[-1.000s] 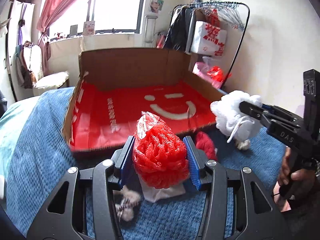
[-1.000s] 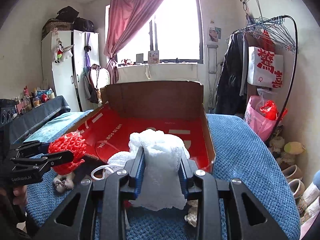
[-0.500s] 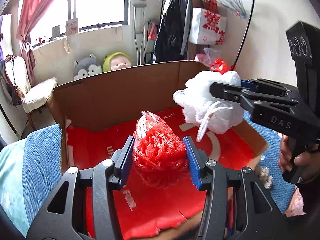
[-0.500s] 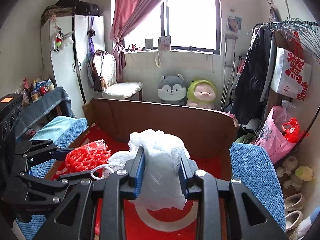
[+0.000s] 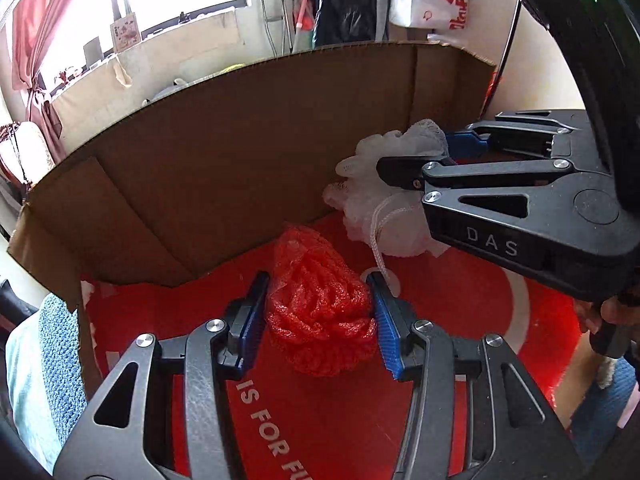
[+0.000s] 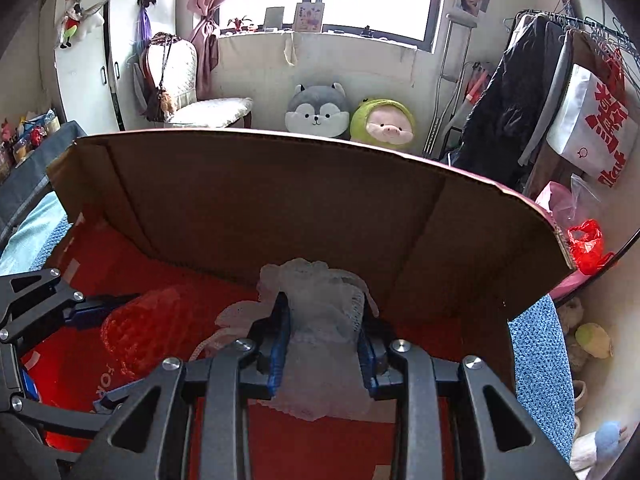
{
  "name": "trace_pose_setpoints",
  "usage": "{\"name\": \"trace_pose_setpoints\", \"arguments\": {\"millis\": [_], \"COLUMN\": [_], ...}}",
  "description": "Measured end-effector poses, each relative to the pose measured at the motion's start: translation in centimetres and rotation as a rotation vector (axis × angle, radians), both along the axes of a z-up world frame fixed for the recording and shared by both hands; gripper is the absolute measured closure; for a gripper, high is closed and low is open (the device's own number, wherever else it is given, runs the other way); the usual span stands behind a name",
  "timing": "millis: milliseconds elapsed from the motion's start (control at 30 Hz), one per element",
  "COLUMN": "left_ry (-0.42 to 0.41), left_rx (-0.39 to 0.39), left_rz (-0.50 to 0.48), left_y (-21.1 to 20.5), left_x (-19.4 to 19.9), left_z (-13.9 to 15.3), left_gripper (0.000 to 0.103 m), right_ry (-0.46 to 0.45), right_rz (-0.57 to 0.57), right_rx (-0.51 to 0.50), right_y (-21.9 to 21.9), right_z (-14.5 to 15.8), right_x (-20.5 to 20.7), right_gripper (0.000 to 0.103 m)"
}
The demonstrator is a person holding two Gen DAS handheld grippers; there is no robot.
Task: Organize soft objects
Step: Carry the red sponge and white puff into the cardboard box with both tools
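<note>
- Red mesh bath pouf (image 5: 318,304) is being pinched between the left gripper (image 5: 318,320) pads, over the box floor, likely for dropping.
- White mesh bath pouf (image 6: 322,312) is being squeezed by the right gripper (image 6: 322,344).
- Both are being carried inside the brown cardboard box with red lining (image 5: 200,160).

Red mesh pouf (image 5: 320,312), white mesh pouf (image 6: 324,320) with white cord (image 5: 380,236). Cardboard box (image 5: 200,176) was brown, floor red with white lettering. Gripper pads (image 5: 386,332) blue, blanket (image 6: 536,364) blue knit.
</note>
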State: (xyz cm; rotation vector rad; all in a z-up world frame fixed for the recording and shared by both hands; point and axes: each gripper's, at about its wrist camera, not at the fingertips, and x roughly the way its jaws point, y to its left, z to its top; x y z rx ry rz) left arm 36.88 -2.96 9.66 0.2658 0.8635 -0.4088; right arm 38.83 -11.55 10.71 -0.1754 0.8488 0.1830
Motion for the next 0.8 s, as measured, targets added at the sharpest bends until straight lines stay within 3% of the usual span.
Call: {"name": "trace_pose_setpoints", "arguments": {"millis": [300, 800], "left_ry": [0.025, -0.017], "left_rx": [0.049, 0.085], "left_rz": [0.014, 0.011], "left_y": [-0.8, -2.1], "left_x": [1.9, 1.7], "left_z": [-1.1, -2.1], "left_gripper": [0.056, 0.052], "right_ry": [0.028, 0.081], "right_rz": [0.019, 0.013], "right_rx": [-0.038, 0.012], "right_y": [0.9, -0.3], "right_z": [-0.8, -1.0], "right_x": [0.7, 1.2], "right_gripper": [0.069, 0.059]}}
